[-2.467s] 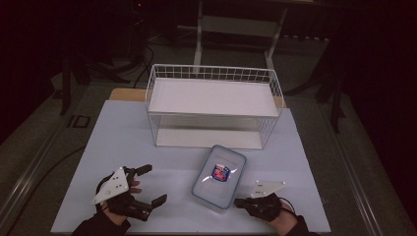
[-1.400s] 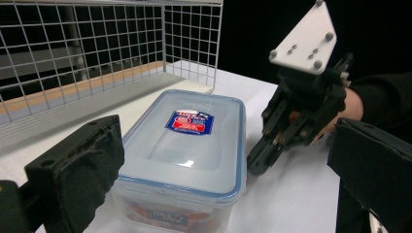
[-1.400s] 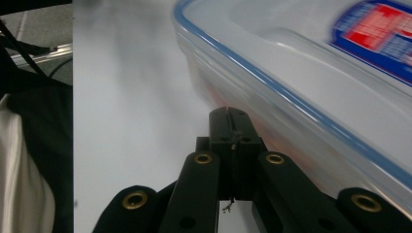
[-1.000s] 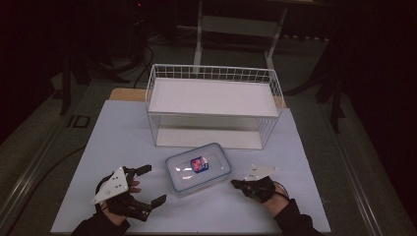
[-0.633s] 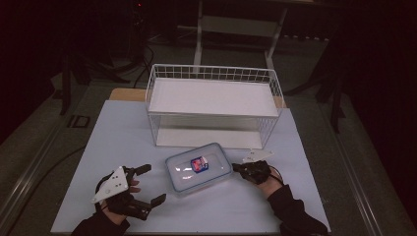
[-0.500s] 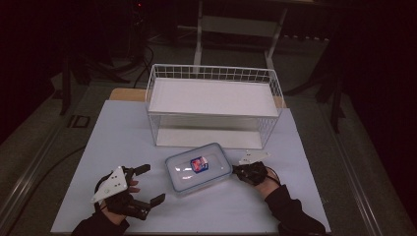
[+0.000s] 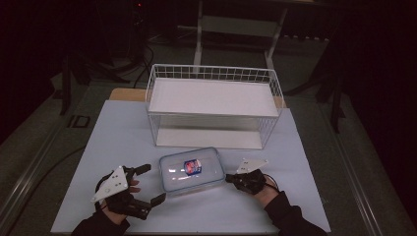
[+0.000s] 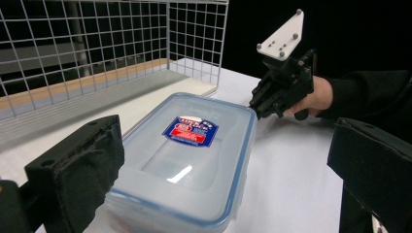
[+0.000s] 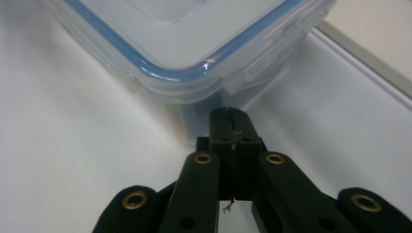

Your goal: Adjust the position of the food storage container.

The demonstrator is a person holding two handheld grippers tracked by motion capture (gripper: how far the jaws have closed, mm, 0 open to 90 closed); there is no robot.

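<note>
So the clear plastic box (image 7: 192, 170) with the blue-edged lid sits on the tabletop (image 7: 123, 132) at lower centre of the high view, just in front of the white wire basket (image 7: 213, 105). From up there you only get a small red-and-blue sticker on the lid and a bit of glare. The left gripper view is where the box (image 8: 189, 160) gets readable: the sticker lands mid-frame, the blue seal runs all round the lid, and the basket (image 8: 107, 58) mesh takes up the upper left. Can't tell if there's anything inside the box, the plastic is too cloudy. The basket looks to have nothing but its white floor.

The left gripper (image 7: 143, 185) is at lower left in the high view, jaws spread wide and released, with the near end of the box between them but not touching. The right gripper (image 7: 229, 177) is at the box's right end. The high view leaves it fuzzy, but the right gripper view settles it: the right gripper (image 9: 229, 116) has its jaws clenched together with nothing in them, tips right up at the box (image 9: 194, 43) wall just under a corner latch tab; can't say for sure whether they touch. The left gripper view catches that same gripper (image 8: 256, 103) in the upper right, at the far corner of the lid.
</note>
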